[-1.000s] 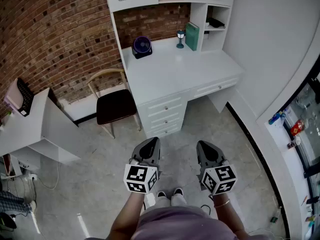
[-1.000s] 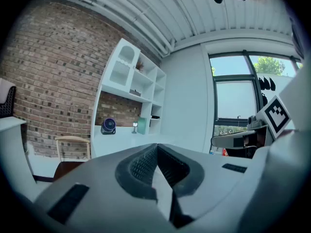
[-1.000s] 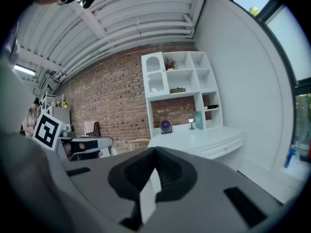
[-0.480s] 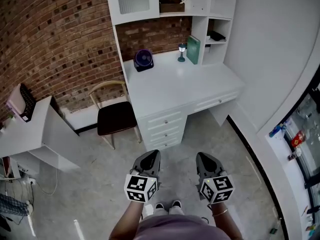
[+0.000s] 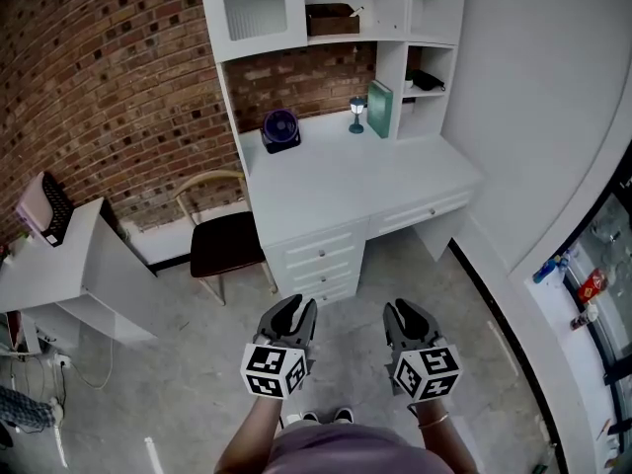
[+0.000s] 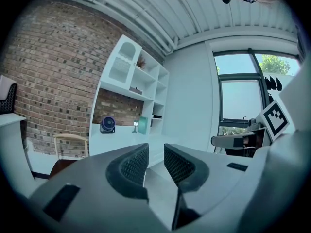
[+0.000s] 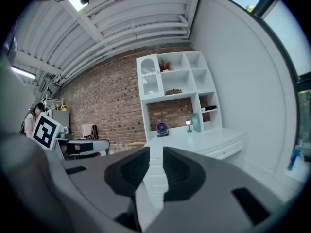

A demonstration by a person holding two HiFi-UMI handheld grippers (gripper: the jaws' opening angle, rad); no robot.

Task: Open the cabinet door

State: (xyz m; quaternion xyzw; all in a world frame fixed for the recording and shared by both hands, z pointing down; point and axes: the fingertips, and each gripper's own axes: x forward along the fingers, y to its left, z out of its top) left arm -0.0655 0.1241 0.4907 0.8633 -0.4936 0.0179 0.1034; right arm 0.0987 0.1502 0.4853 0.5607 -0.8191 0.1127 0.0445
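The cabinet door (image 5: 252,3) is a white frame with ribbed glass, shut, at the upper left of the white hutch above the desk. It also shows far off in the left gripper view as the cabinet door (image 6: 120,68) and in the right gripper view as the cabinet door (image 7: 149,79). My left gripper (image 5: 293,311) and right gripper (image 5: 405,313) are held side by side over the floor, well short of the desk, and point toward it. The jaws of both are opening, with a narrow gap and nothing between them: left gripper (image 6: 155,152), right gripper (image 7: 156,154).
A white desk (image 5: 395,181) with drawers (image 5: 318,255) stands between me and the hutch. On it are a purple fan (image 5: 280,128), a small lamp (image 5: 356,113) and a green book (image 5: 380,95). A chair (image 5: 225,240) and a white side table (image 5: 59,255) stand to the left by the brick wall.
Both grippers' jaws have gone from shut to slightly parted. The grippers sit lower in the head view, and more of the hutch's top shows.
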